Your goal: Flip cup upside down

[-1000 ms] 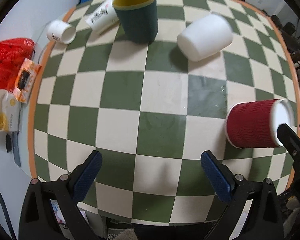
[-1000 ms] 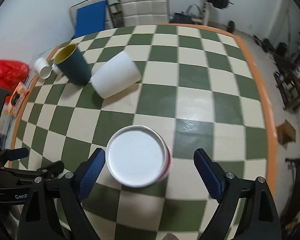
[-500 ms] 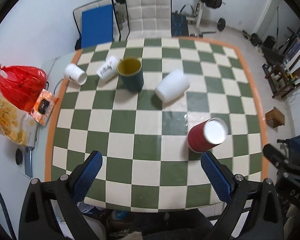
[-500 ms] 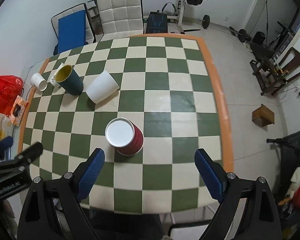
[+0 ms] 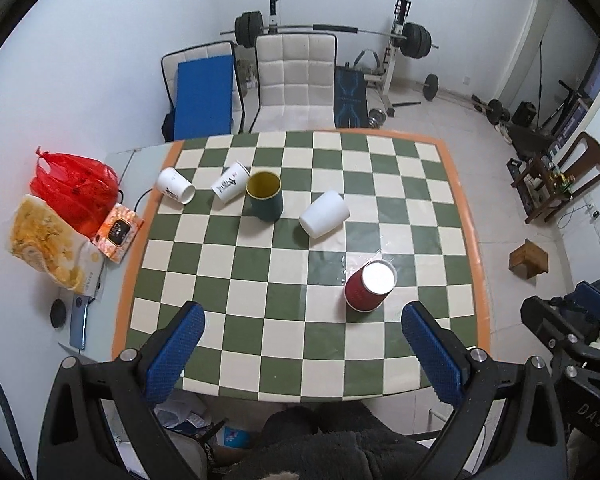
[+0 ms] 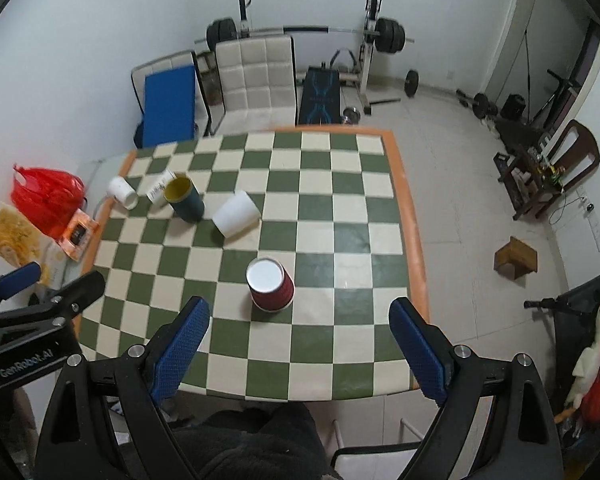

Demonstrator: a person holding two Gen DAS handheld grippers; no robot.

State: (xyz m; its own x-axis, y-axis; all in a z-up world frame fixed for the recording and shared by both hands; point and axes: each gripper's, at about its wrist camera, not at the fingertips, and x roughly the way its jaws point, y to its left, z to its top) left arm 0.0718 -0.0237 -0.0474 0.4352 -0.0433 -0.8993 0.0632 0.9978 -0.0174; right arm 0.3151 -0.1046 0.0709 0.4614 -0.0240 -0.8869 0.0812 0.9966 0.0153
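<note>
A red ribbed paper cup stands upside down on the checkered table, its white base facing up; it also shows in the right wrist view. My left gripper is open and empty, high above the table's near edge. My right gripper is open and empty, also high above the near edge, well back from the cup. A dark green cup stands upright at the far left. A white cup lies on its side beside it.
Two small white printed cups lie on their sides near the table's far left edge. A red bag and snack packets sit on a side surface at left. Chairs and gym gear stand behind the table.
Both grippers have pulled up and back from the table, so the whole table now shows. The red cup stays upside down where it stood.
</note>
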